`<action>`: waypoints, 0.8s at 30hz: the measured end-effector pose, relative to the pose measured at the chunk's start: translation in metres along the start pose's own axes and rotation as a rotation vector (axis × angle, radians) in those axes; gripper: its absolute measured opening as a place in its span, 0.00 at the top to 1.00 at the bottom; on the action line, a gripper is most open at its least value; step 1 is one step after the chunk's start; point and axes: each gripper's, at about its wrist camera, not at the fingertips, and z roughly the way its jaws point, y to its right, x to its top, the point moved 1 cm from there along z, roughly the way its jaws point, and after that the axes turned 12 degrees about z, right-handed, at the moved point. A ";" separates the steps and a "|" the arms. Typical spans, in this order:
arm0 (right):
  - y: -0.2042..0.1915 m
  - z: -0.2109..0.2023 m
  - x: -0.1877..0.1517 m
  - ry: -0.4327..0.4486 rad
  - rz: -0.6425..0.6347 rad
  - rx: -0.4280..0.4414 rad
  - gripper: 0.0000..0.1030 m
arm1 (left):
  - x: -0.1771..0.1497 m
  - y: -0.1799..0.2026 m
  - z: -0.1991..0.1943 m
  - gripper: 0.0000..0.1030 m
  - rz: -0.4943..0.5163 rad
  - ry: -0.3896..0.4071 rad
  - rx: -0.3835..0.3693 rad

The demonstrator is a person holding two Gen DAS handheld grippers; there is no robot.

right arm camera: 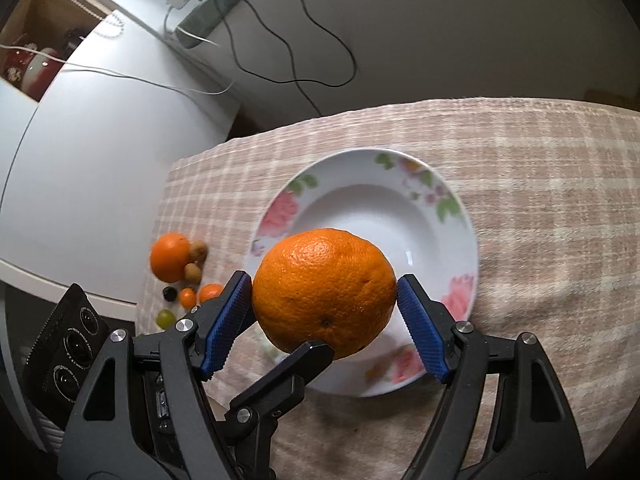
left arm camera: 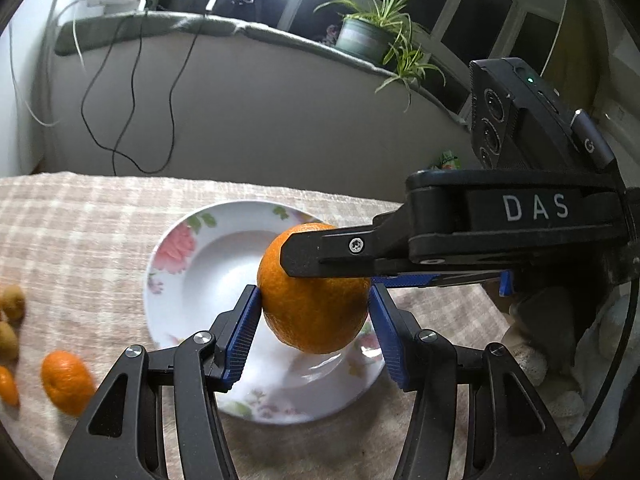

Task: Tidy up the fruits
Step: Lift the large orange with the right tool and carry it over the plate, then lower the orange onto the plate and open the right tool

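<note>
One large orange (left arm camera: 312, 312) (right arm camera: 324, 288) hangs just above a white plate with pink flowers (left arm camera: 160, 280) (right arm camera: 460, 216). Both grippers grip this same orange crosswise. In the left wrist view my left gripper (left arm camera: 315, 292) has its blue pads pressed on the orange's left and right sides. The right gripper's black finger (left arm camera: 320, 252) reaches in from the right over its top. In the right wrist view my right gripper (right arm camera: 323, 282) clamps the orange between both blue pads. The left gripper's finger (right arm camera: 308, 356) shows beneath the fruit.
A checked beige cloth (right arm camera: 540, 160) covers the table. Left of the plate lie small fruits: a mandarin (left arm camera: 66, 382) (right arm camera: 170, 256), brownish fruits (left arm camera: 12, 304) (right arm camera: 192, 272) and a green grape (right arm camera: 165, 317). Cables (left arm camera: 132, 120) hang down the wall; a potted plant (left arm camera: 368, 36) stands on the sill.
</note>
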 end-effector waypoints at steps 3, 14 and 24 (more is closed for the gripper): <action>0.005 0.004 0.003 -0.001 0.008 -0.010 0.24 | -0.001 0.000 0.005 0.47 -0.003 -0.012 -0.010; 0.006 0.006 0.007 0.013 0.003 0.006 0.24 | -0.001 0.002 0.010 0.47 0.044 -0.032 0.036; 0.002 -0.008 0.008 0.065 -0.023 -0.006 0.24 | -0.001 -0.009 -0.008 0.48 0.040 -0.008 0.076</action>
